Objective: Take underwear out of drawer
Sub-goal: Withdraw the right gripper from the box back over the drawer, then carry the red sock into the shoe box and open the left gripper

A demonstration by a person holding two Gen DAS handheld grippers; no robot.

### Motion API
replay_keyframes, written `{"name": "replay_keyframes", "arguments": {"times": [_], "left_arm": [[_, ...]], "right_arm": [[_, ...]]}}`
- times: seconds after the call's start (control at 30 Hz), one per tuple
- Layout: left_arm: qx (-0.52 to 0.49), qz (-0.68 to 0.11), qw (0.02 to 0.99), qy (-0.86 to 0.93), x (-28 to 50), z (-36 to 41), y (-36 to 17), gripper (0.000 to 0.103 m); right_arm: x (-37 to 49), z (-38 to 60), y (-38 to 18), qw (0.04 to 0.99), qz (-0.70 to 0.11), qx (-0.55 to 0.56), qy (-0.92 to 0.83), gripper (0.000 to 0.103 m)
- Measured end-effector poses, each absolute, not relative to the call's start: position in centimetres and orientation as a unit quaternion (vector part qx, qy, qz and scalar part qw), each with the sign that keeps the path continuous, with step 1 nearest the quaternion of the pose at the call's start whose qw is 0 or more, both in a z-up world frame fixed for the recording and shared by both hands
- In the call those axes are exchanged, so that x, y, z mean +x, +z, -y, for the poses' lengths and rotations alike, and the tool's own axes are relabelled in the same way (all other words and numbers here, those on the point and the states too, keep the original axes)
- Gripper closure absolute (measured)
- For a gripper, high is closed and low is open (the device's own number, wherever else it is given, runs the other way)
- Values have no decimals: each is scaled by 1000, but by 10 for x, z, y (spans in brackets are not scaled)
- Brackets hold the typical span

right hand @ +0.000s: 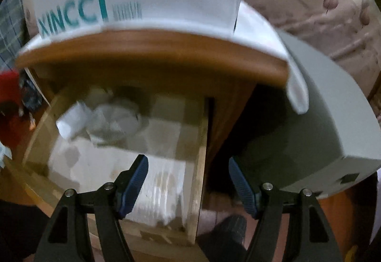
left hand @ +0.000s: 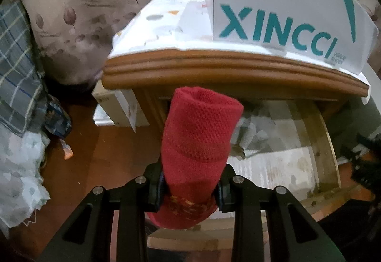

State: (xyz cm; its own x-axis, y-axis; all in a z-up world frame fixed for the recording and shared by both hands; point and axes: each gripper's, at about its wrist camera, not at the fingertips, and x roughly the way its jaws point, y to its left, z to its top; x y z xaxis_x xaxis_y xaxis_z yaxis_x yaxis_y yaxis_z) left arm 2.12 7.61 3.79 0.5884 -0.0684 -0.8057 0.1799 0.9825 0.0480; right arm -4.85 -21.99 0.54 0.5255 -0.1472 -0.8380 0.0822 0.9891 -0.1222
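Note:
My left gripper is shut on rolled red knitted underwear, held up in front of the wooden nightstand and above its pulled-out drawer. The drawer is lined with pale paper and holds crumpled grey-white cloth. In the right wrist view my right gripper is open and empty above the drawer's right wall; the crumpled cloth lies at the drawer's back. A red edge of the underwear shows at far left.
A white XINCCI box stands on the nightstand's cloth-covered top. A grey box sits right of the nightstand. A white carton, plaid fabric and clutter lie on the floor at left. A leaf-patterned curtain hangs behind.

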Motion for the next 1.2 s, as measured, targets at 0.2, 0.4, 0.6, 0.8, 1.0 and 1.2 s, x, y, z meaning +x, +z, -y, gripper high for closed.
{"name": "replay_keyframes", "arguments": {"times": [0.2,0.4,0.6,0.8,1.0,1.2], "left_arm": [[60,-434,897,-60,17,-68,54,74],[44,-432,898,-62,8,-61,76,74],[40,-417,907,-46,-1,-61,110,74],[12,-422,905,-56,-1,-63,146,74],[22,-402,913,-66,1,-53,202,74],[48,-364,926,-86,8,-27,264,74]], "right_arm": [[-46,226,-10,850,-522,-20,-71,31],[-44,240,-17,835,-537,11,-115,31],[-48,254,-16,825,-535,16,-180,31],[-50,268,-18,814,-543,56,-201,31],[-50,274,-22,803,-554,80,-205,31],[-51,277,-23,798,-558,90,-210,31]]}}
